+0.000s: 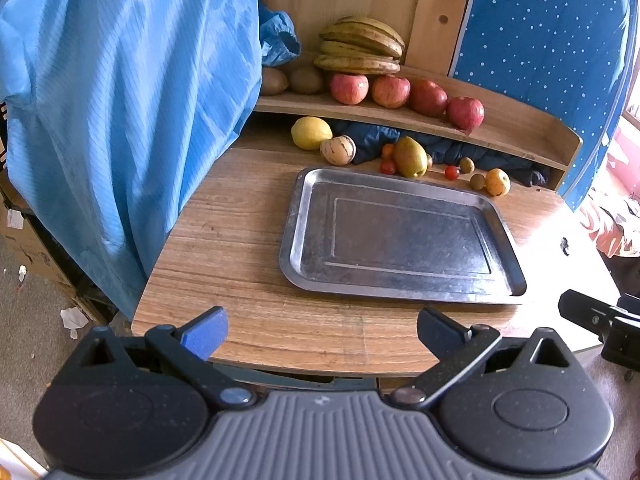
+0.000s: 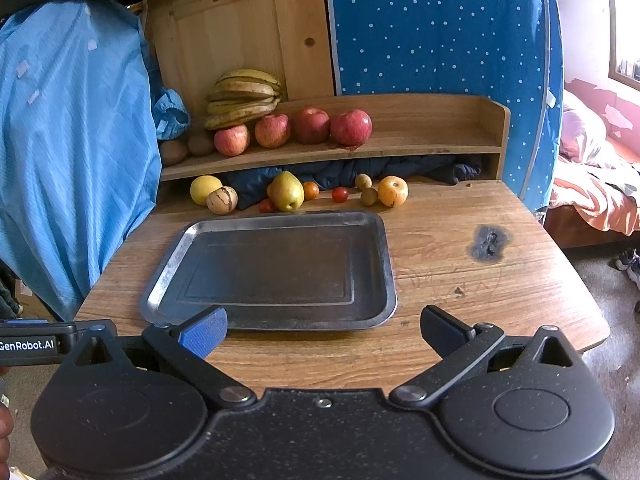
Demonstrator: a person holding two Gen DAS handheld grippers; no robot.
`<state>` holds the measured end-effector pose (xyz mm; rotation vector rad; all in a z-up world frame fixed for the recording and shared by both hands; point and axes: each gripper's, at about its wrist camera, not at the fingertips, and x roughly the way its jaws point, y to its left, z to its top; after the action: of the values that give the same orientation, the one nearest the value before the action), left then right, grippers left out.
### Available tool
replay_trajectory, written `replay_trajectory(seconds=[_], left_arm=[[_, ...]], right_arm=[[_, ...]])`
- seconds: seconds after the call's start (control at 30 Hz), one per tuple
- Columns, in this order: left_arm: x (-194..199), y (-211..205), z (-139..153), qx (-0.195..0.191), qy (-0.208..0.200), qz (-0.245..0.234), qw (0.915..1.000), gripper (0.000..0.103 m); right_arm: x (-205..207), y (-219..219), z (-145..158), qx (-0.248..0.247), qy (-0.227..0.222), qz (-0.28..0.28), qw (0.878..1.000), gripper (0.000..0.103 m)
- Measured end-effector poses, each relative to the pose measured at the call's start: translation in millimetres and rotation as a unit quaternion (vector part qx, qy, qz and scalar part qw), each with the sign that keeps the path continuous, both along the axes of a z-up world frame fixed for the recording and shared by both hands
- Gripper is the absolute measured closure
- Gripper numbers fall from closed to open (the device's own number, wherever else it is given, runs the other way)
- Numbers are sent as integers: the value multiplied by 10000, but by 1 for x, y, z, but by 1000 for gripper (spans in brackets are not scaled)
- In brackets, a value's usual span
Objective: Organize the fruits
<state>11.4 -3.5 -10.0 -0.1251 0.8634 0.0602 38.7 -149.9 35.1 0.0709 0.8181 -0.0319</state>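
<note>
- Your right gripper (image 2: pixel 322 334) hovers over the near edge of the wooden table (image 2: pixel 460 280), jaws spread wide, nothing between them.
- Just ahead of your fingertips lies a bare metal tray (image 2: pixel 384 264).
- Beyond the tray, a pear (image 2: pixel 286 191), a lemon (image 2: pixel 205 189) and cherry tomatoes (image 2: pixel 340 194) sit loose.
- Further ahead, the shelf (image 2: pixel 420 140) carries four apples (image 2: pixel 351 127) and a bunch of bananas (image 2: pixel 244 96).

Beside the shelf (image 2: pixel 400 136), I see kiwis (image 2: pixel 188 146) half hidden behind blue cloth (image 2: pixel 72 152); small brown fruits (image 2: pixel 366 190) stay unidentifiable.
</note>
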Motion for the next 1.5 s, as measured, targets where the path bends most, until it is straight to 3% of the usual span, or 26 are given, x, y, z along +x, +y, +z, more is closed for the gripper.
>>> replay_trajectory(seconds=[0.53,1.2,1.5], left_arm=[[28,-12,-14,16,414,241,9989,1],[87,-50,-18,-43,719,969,9927,1],[91,-57,-12,167,821,1251,9886,1]], right_arm=[[21,-13,-15,64,370,94,9992,1],[103,-56,-35,389,566,1145,9910,0],[120,-71,-39,637,529,1441,9861,0]])
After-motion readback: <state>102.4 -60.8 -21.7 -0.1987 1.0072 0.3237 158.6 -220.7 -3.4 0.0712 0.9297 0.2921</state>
